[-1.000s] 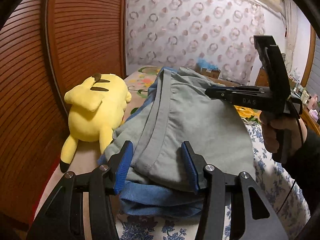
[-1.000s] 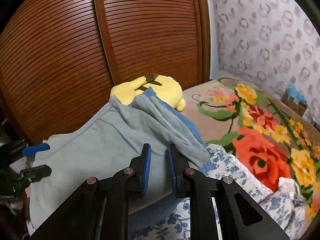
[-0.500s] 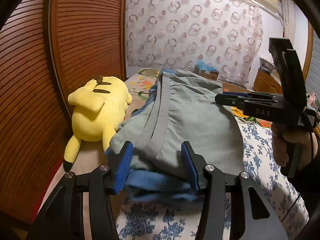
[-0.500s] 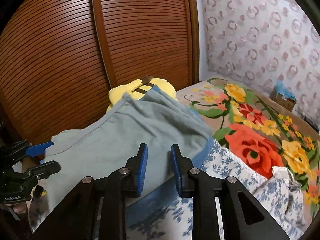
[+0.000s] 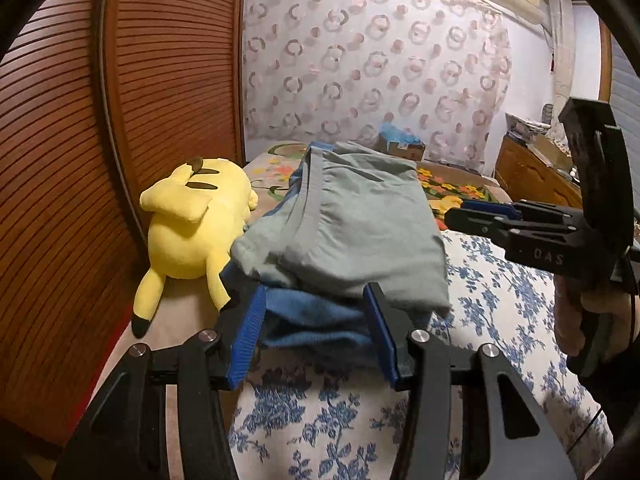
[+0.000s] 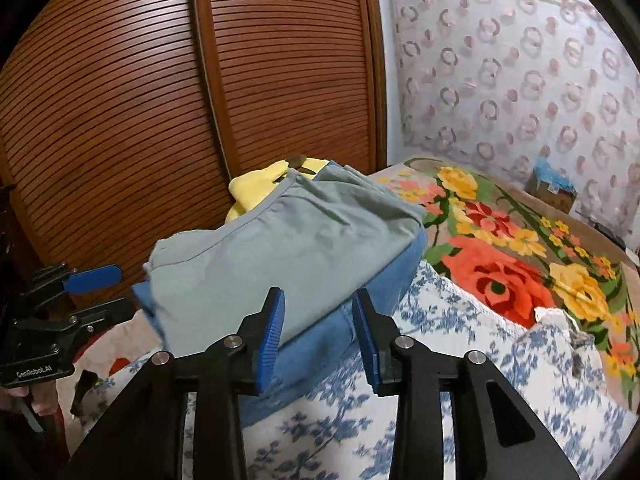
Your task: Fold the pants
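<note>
Opening right gripper [image 6: 318, 334] (tilted downward)

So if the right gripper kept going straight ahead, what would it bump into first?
Most likely the folded pile: the grey pants on top of the blue garment, right ahead of the right gripper. Its fingers are opening and grip nothing. Depth is hard to judge.

A yellow plush toy [image 5: 192, 224] lies beside the slatted wooden doors [image 5: 80, 160].
</note>
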### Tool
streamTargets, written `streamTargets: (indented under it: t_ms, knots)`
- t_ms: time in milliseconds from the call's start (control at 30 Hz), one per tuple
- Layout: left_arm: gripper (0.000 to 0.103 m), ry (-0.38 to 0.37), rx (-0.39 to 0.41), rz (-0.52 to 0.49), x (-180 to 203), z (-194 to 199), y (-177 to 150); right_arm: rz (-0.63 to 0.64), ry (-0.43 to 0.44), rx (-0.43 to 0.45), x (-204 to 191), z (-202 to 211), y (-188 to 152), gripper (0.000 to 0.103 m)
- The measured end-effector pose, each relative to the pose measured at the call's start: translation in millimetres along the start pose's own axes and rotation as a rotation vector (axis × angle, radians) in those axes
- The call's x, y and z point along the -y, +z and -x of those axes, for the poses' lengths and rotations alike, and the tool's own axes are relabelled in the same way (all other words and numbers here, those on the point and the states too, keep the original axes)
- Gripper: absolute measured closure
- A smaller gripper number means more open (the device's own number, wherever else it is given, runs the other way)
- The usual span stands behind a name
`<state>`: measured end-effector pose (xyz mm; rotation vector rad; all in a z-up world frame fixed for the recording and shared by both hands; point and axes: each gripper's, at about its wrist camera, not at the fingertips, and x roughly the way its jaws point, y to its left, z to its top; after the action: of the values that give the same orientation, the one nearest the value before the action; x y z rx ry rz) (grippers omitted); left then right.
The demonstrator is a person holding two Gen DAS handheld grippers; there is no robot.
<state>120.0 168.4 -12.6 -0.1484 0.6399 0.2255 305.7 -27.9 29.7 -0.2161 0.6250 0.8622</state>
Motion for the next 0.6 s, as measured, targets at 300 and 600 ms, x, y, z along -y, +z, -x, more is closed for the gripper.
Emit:
streamTargets:
  t_ms: [300,600]
  knots:
    - [0.005,-0.034,0.024,-0.008,2,24,-10,-0.013,-0.011,0.013,-17,25,-14,0.062]
    - [0.0,0.001,0.076,-0.014,6,47,-15,-0.027,-0.022,0.03,-27,45,-26,0.051]
